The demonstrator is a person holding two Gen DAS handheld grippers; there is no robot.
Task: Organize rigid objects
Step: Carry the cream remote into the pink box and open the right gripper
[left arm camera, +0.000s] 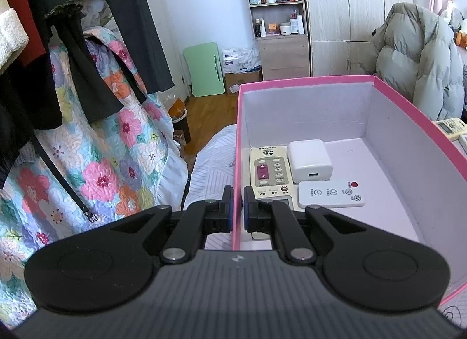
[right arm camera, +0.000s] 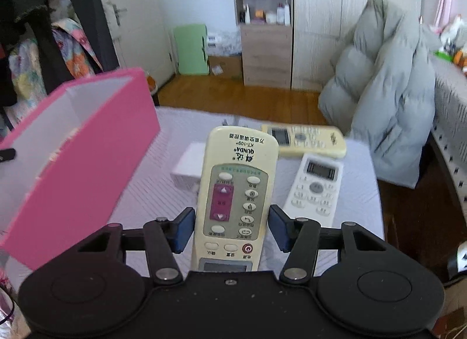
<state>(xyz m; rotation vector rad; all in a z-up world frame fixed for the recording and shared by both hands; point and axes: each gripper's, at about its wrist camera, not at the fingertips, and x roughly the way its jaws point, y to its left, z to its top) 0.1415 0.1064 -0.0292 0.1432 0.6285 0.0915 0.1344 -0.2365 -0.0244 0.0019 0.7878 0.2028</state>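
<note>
Reading "QUNDA KT-109+" on cream remote [right arm camera: 233,193].

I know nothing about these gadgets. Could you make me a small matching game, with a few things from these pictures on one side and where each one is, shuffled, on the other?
Things
1. small white remote with red button
2. right gripper
3. white remote with grey round button
4. left gripper

Places or states
A. lying on the bed cover, outside the box
B. clamped on the side wall of the pink box
C. lying inside the pink box
D. closed on a cream remote with purple keys

Pairs: 1-C, 2-D, 3-A, 4-B
</note>
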